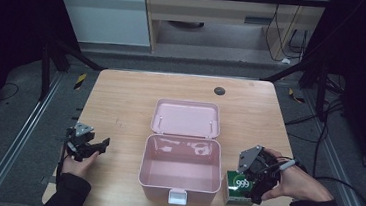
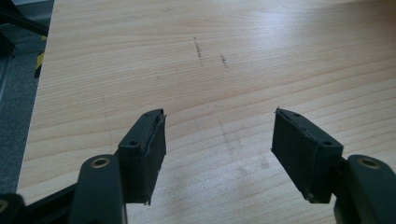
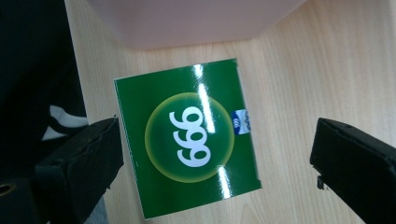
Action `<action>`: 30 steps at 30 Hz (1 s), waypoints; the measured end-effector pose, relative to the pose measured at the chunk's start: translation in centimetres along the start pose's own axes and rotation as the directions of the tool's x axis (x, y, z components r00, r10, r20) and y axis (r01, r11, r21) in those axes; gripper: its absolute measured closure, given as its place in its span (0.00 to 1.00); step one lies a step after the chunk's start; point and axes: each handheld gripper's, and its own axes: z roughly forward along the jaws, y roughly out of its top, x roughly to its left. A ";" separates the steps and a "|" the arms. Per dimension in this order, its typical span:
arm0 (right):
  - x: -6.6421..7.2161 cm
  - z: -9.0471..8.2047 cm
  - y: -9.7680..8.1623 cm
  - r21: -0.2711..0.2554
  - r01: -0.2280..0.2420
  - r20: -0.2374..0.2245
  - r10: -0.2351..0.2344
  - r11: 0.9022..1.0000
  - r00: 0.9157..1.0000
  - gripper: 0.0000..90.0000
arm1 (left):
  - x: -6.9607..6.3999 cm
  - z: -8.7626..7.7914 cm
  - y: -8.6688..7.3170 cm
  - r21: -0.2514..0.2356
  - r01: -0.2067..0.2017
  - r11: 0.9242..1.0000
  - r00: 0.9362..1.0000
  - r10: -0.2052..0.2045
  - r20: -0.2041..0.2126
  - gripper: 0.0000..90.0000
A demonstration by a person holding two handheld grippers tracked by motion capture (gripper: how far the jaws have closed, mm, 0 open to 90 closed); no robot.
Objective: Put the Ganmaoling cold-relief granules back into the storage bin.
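Note:
A pink box (image 1: 179, 175) stands open in the middle of the wooden table (image 1: 121, 97), its lid (image 1: 185, 118) laid back flat behind it. To its right, near the front edge, lies a green carton marked 999 (image 1: 239, 187) (image 3: 191, 137). My right gripper (image 1: 257, 182) (image 3: 215, 154) hovers just over that carton, jaws open and straddling it without touching. The pink box's wall (image 3: 196, 21) shows beyond the carton. My left gripper (image 1: 91, 147) (image 2: 218, 144) is held low over bare wood at the table's left, open and empty.
A small dark round disc (image 1: 219, 90) sits in the tabletop at the far side. The box has a white latch (image 1: 178, 197) on its front wall. Metal frame rails (image 1: 22, 134) run along both sides of the table, and cables (image 1: 320, 120) trail on the floor at right.

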 end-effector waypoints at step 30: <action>0.5 5.1 -0.5 0.100 0.028 -0.097 -0.019 0.995 0.995 0.05 | 0.0 0.1 0.0 0.005 -0.003 1.000 1.000 0.003 -0.004 0.38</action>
